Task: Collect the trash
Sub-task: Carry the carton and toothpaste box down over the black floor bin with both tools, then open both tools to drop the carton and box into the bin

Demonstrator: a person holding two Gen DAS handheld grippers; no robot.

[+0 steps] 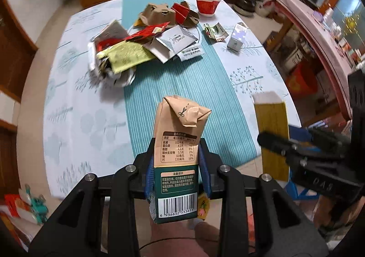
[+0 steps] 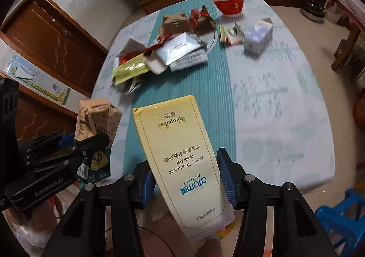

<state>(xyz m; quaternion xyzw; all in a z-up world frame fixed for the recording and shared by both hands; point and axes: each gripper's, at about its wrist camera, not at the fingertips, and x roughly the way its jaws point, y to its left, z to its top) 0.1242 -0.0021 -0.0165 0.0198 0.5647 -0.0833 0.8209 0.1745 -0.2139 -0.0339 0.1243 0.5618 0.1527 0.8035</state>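
My left gripper (image 1: 178, 146) is shut on a tan and green drink carton (image 1: 180, 120), which stands upright between the blue pads above the table's near edge. The right wrist view shows the same carton (image 2: 98, 115) at the left, in the left gripper (image 2: 91, 145). My right gripper (image 2: 186, 165) is shut on a flat yellow toothpaste box (image 2: 178, 143), tilted a little to the left. That box (image 1: 271, 124) and the right gripper (image 1: 280, 145) also appear at the right of the left wrist view. Both loads hang clear of the tablecloth.
The table (image 1: 205, 88) has a pale cloth with a teal stripe. At its far side lies a heap of wrappers and torn cardboard (image 1: 141, 45), with a red paper cup (image 1: 208, 4), a crumpled wrapper (image 1: 215, 32) and a small white box (image 1: 237, 37). A blue stool (image 2: 342, 218) stands nearby.
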